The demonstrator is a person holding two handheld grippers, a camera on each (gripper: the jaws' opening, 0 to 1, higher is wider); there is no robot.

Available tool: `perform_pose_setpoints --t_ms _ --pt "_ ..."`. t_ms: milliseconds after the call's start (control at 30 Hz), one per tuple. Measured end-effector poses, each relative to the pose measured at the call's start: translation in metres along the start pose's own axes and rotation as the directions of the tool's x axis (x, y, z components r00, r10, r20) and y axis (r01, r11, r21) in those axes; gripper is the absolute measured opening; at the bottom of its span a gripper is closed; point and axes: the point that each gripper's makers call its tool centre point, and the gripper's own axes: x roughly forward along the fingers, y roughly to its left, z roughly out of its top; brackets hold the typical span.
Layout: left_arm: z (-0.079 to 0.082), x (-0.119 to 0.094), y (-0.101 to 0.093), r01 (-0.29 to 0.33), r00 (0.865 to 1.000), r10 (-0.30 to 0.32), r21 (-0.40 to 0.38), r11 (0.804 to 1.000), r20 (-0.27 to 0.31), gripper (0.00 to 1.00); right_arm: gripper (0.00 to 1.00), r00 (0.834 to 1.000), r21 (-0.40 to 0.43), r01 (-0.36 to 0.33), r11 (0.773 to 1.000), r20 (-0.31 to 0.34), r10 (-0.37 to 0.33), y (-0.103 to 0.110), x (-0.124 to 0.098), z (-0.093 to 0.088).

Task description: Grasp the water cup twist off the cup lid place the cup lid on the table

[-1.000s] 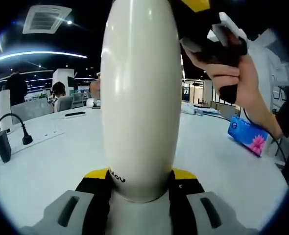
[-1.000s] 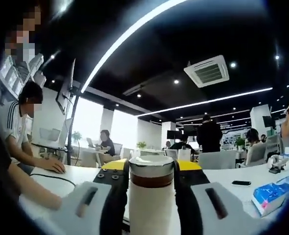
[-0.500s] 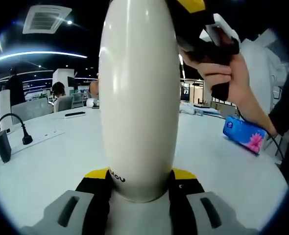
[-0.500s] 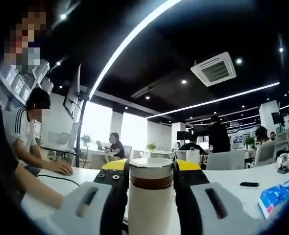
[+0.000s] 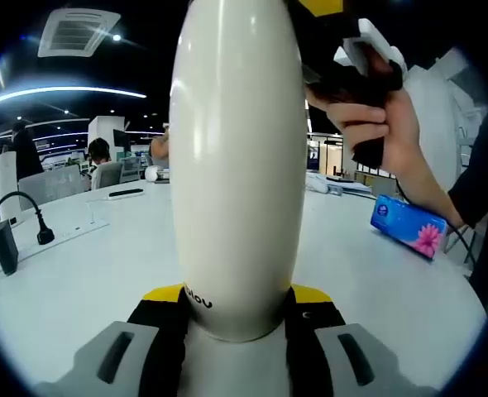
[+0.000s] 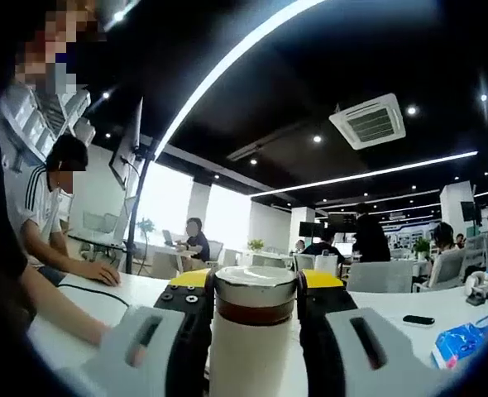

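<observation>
The left hand-held gripper (image 5: 237,310) clamps the white water cup (image 5: 236,165) upright (blue tissue pack (image 5: 409,225) on the counter (image 5: 87,265)).

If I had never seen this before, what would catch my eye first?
A tall cream water cup stands upright and close in the left gripper view, its base clamped by the left gripper. In the right gripper view, the right gripper closes on the cup lid. Behind lies a white table with a blue tissue pack.

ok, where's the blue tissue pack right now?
In the left gripper view, the tissue pack lies on the white table, right of the water cup, below the person's hand.
</observation>
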Motion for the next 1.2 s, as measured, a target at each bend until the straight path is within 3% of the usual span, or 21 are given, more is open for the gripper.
perform_pose_setpoints --t_ms 333,433,667,1200 --pt "0.0003 -0.0001 0.0004 -0.001 1.0 0.001 0.0 1.0 0.0 0.48 0.42 0.989 0.062 -0.141 0.988 0.052 0.138 -0.0027 0.0008 -0.0001" --pt "0.0003 -0.0002 0.0002 0.0 1.0 0.0 0.0 1.0 0.0 0.48 0.42 0.976 0.119 -0.21 0.971 0.079 0.201 -0.0002 -0.0008 0.0003" --pt "0.0003 -0.0002 0.0002 0.002 1.0 -0.002 0.0 1.0 0.0 0.48 0.43 0.955 0.171 -0.289 0.942 0.111 0.273 -0.0038 -0.0028 -0.0013" --pt "0.0005 -0.0003 0.0006 0.001 1.0 -0.001 0.0 1.0 0.001 0.48 0.43 0.857 0.286 -0.512 0.81 0.238 0.458 -0.0001 -0.0027 -0.0027"
